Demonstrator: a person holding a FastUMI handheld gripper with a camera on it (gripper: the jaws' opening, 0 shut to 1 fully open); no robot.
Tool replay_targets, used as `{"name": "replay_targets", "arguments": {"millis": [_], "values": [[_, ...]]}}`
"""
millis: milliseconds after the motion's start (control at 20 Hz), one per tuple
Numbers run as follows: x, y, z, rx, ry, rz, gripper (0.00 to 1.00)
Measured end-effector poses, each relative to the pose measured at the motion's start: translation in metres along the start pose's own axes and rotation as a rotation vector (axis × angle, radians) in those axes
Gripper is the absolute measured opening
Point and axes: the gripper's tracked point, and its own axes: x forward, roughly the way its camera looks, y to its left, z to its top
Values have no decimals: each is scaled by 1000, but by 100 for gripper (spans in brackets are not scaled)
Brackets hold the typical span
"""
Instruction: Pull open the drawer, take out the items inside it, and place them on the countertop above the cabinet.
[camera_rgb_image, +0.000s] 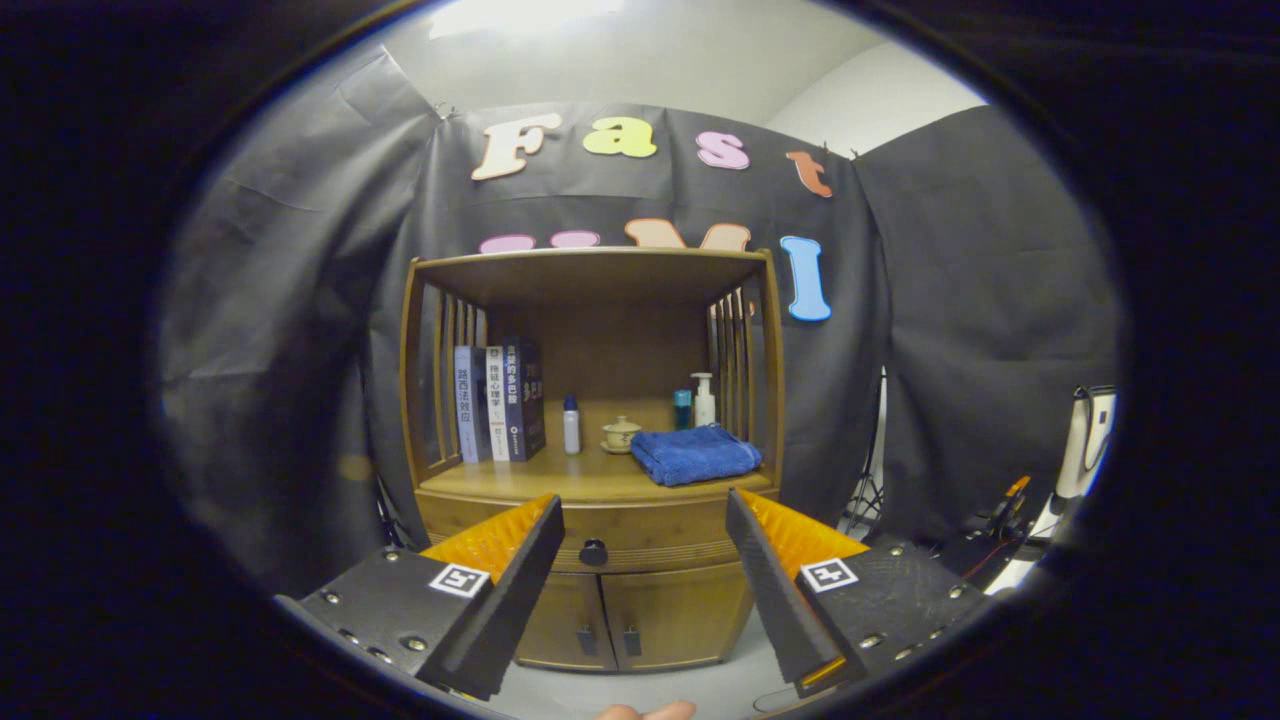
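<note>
A wooden cabinet (590, 480) stands ahead against the booth wall. Its drawer (640, 545) is closed, with a dark round knob (593, 552) on the front. The countertop (560, 480) lies just above the drawer, under an open shelf frame. My gripper (645, 510) is open and holds nothing. It hangs some way in front of the cabinet, and the knob shows between the two fingers, nearer the left fingertip (545, 515). What lies inside the drawer is hidden.
On the countertop stand three books (500, 403) at the left, a small bottle (571, 424), a lidded cup (621, 433), a folded blue towel (695, 455) and two bottles (697, 400) behind it. Two cabinet doors (625, 620) sit below the drawer. Stands and cables (1000, 520) are at the right.
</note>
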Motion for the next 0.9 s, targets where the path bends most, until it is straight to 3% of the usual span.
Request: {"name": "replay_targets", "arguments": {"millis": [900], "values": [[9,2,-13,5,33,-4,98]]}}
